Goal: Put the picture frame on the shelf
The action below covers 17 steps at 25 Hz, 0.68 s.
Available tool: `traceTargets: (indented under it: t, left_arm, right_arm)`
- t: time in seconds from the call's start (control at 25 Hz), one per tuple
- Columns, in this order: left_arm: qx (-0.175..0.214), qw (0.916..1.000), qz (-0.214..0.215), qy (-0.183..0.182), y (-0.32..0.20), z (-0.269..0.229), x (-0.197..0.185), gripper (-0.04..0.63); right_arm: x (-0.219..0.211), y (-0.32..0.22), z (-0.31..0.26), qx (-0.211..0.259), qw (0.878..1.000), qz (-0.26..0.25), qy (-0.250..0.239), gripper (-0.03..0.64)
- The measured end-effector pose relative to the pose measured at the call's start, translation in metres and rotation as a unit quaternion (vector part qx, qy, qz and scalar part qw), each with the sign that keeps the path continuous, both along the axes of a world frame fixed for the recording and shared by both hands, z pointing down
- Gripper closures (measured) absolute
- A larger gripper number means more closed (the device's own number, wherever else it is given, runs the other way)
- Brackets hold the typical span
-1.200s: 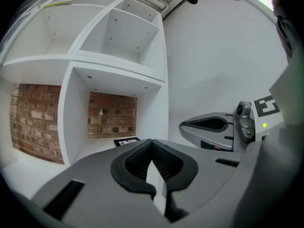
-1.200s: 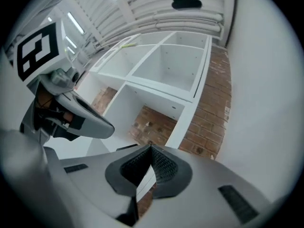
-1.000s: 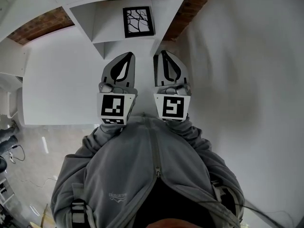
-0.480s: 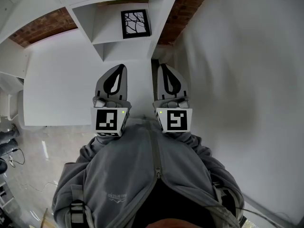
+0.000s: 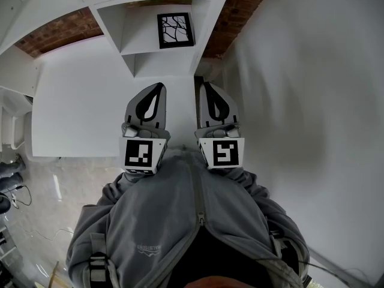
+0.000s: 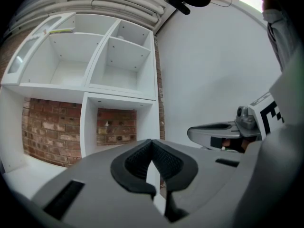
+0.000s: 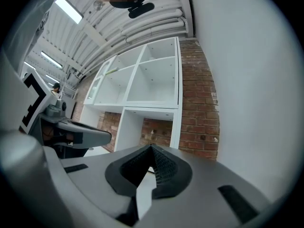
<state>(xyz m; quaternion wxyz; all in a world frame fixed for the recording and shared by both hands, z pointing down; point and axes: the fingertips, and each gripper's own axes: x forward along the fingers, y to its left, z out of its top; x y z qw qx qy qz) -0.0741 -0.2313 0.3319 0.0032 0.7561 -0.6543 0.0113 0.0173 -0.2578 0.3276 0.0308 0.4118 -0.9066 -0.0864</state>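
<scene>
Pads on the left gripper [image 6: 152, 144] are meeting at the tips w/ nothing between them. Same for the right gripper [image 7: 151, 148], so both are sitting closed & empty. They're pointing about level, side by side & just apart, held close in front of the person's grey jacket [image 5: 180, 221]. Task-wise, the placing looks done, as far as the pics show: the picture frame [image 5: 176, 30] is sitting inside a cubby of the white shelf [image 5: 139, 38], and neither gripper is touching it. Can't tell whether it's leaning or lying flat in there. Prob nothing left except maybe checking it's sitting stable, which is a guess. Relative to the fingers, the frame is straight ahead of the tips & well apart from them, roughly on the line running between the two grippers. Neither gripper view is showing it; only the head view is. A white surface [image 5: 90, 113] is spreading out to the left of the left fingers. A plain white wall [image 5: 312, 101] is running along the right of the right ones. Brick [image 5: 54, 32] is showing behind the shelf.
</scene>
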Motion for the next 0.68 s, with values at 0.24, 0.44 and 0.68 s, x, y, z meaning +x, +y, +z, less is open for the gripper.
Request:
traceTargets:
  t: [0.24, 0.44, 0.68]
  left_arm:
    - [-0.005, 1.0000, 0.002, -0.008, 0.000, 0.001, 0.000, 0.588]
    - [0.000, 1.0000, -0.002, 0.004, -0.002, -0.001, 0.000, 0.589]
    - [0.003, 1.0000, -0.001, 0.002, -0.008, -0.005, 0.000, 0.588]
  right_arm:
    - [-0.003, -0.001, -0.005, 0.006, 1.000, -0.009, -0.013, 0.591]
    - [-0.008, -0.001, -0.010, 0.002, 1.000, -0.018, -0.021, 0.591]
    - [-0.013, -0.006, -0.012, 0.004, 0.999, -0.025, -0.023, 0.591]
